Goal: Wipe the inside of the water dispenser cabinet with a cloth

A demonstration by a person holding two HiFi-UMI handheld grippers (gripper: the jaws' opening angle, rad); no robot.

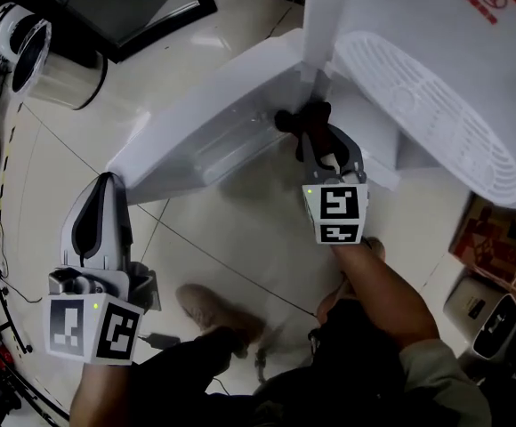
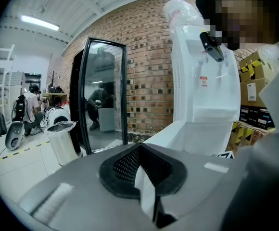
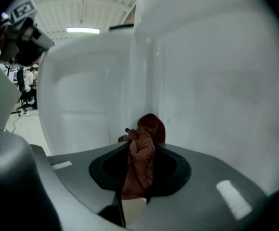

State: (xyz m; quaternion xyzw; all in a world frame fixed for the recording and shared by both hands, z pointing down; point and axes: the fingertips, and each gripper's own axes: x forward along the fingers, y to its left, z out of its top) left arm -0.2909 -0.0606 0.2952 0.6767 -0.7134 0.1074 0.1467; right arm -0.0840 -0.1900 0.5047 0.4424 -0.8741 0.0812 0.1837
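Reddish-brown cloth (image 3: 149,129) is clenched in the right hand-held gripper (image 3: 140,153), touching the white cabinet (image 3: 211,90) inner wall; best press evenly and sweep into the corners; left hand-held gripper (image 2: 140,150) closed, empty.

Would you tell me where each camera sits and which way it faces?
Head view: on the person's head, steeply down at the open cabinet door; left gripper, right gripper and a forearm show.
Left gripper view: on left gripper, toward the water dispenser; shut jaws.
Right gripper view: on right gripper, into the cabinet; jaws clamp the cloth.
Shared: cloth, in head and right gripper views.
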